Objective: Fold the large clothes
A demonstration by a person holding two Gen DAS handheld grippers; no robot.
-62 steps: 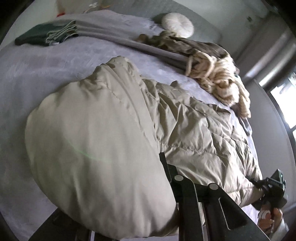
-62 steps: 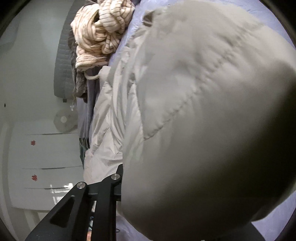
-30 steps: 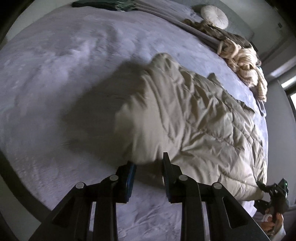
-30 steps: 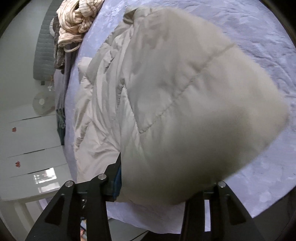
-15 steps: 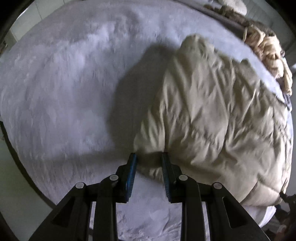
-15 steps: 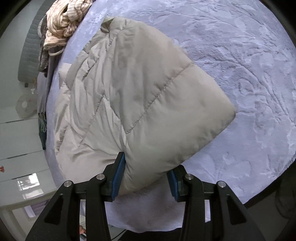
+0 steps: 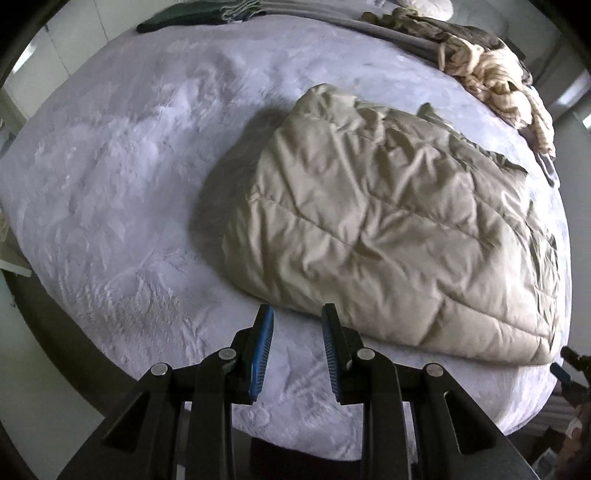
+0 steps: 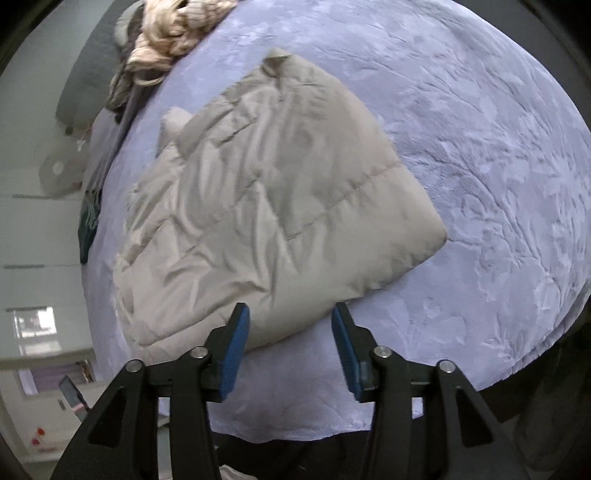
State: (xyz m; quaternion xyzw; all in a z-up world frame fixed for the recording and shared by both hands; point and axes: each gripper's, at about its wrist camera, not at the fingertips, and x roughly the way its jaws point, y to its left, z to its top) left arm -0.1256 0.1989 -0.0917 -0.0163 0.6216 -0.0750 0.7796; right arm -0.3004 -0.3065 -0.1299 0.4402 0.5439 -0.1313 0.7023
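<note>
A beige quilted puffer jacket [image 7: 388, 221] lies folded over on the lavender bedspread [image 7: 110, 166]. It also shows in the right wrist view [image 8: 266, 221]. My left gripper [image 7: 297, 314] is open and empty, just off the jacket's near edge. My right gripper [image 8: 290, 314] is open and empty, with the jacket's near corner between its blue pads but not gripped. The right gripper's tip [image 7: 570, 365] shows at the far right edge of the left wrist view.
A heap of cream and brown clothes [image 7: 495, 70] lies at the far side of the bed, also in the right wrist view [image 8: 166, 33]. A dark green folded garment [image 7: 184, 18] lies at the far left. A grey headboard [image 8: 88, 77] and a fan [image 8: 55, 170] stand beyond.
Both grippers let go of the jacket, opened and drew back toward the bed's near edge. The jacket dropped flat onto the bedspread, folded over.
</note>
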